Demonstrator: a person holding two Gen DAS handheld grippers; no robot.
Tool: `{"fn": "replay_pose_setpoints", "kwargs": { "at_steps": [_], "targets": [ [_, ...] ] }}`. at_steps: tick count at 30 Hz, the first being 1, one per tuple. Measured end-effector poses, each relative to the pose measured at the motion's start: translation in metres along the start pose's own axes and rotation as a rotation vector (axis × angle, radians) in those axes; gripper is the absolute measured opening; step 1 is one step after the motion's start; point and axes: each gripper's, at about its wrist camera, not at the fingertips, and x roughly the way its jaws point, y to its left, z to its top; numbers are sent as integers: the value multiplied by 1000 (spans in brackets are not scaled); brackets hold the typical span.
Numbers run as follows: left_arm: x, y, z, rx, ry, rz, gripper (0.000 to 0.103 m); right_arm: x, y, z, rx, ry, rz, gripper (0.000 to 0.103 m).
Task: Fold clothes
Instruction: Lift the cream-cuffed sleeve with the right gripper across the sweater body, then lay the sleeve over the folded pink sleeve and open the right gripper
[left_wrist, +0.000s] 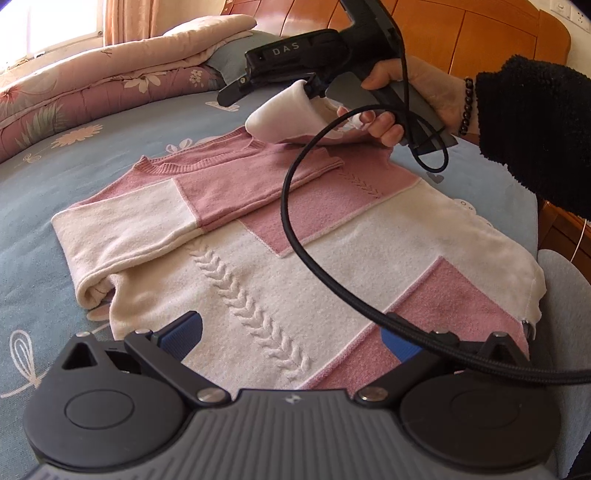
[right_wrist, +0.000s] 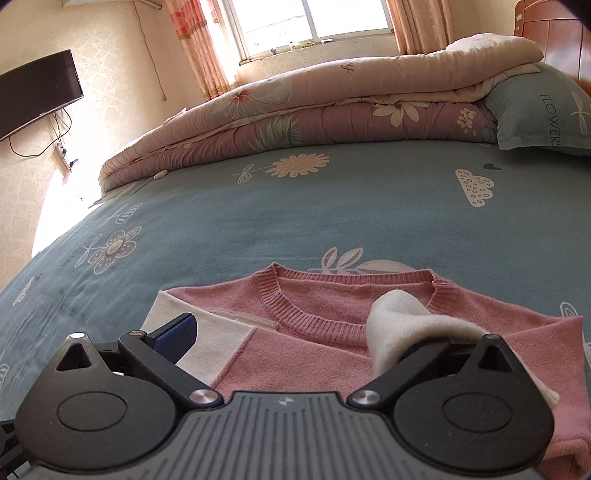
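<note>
- Left gripper (left_wrist: 291, 341): jaws wide apart, empty, hovering over the sweater's lower half.
- Right gripper (right_wrist: 332, 339): jaws apart, white cuff (right_wrist: 395, 325) draped over its right finger.
- Sweater (left_wrist: 295, 236): pink-and-white, flat on the bed (right_wrist: 295, 210), one sleeve folded across the chest.
- Quilt (right_wrist: 314, 110): folded, beyond the sweater.

A bed (right_wrist: 295, 206) under a blue-grey sheet printed with flowers and clouds carries everything. A pink-and-white sweater (left_wrist: 280, 251) lies flat near its near edge. A folded floral quilt (right_wrist: 314, 110) runs along the far edge, with a blue pillow (right_wrist: 535, 114) at the headboard corner.
</note>
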Motion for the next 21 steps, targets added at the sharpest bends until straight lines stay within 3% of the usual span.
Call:
{"fn": "replay_pose_setpoints", "kwargs": {
  "at_steps": [7, 10, 15, 21],
  "targets": [
    [7, -5, 0, 15, 23, 2, 102, 22, 5, -26, -63, 166, -41, 103],
    [5, -7, -1, 19, 20, -3, 102, 14, 6, -34, -86, 183, -58, 103],
    [5, -7, 0, 21, 15, -10, 102, -6, -14, -41, -8, 147, -58, 103],
    [5, -8, 0, 25, 15, -15, 102, -21, -41, -30, 189, -19, -115, 103]
  ]
}}
